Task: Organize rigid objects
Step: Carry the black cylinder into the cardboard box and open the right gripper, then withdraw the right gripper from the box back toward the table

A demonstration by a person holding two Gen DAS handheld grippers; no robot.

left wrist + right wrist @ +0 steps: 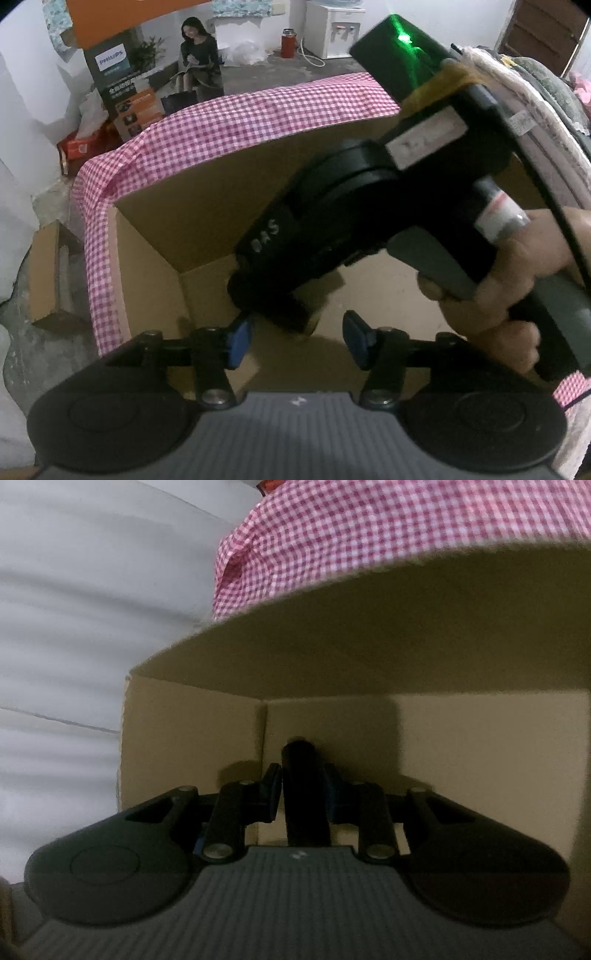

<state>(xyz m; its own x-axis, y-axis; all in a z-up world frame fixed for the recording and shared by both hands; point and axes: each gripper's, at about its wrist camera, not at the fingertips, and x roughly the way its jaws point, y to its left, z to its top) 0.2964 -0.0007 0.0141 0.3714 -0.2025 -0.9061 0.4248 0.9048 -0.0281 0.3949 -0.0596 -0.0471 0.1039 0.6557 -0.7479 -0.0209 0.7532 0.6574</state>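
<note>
An open cardboard box [155,243] stands on a surface covered by a pink checked cloth [236,118]. My left gripper [295,339] is open and empty above the box's near side, blue pads apart. My right gripper [303,794] reaches down into the box and is shut on a black bar-shaped object [301,775], held upright near the inner corner of the box [266,720]. In the left wrist view the right gripper's body [369,206] and the hand holding it fill the middle and right, with the dark object [280,310] at its tip.
The checked cloth [369,535] hangs over the box's far flap. On the floor behind are a Philips carton [122,85], a red package [81,151], a red flask [288,42] and a white water dispenser [336,26]. Folded fabrics [535,96] lie at the right.
</note>
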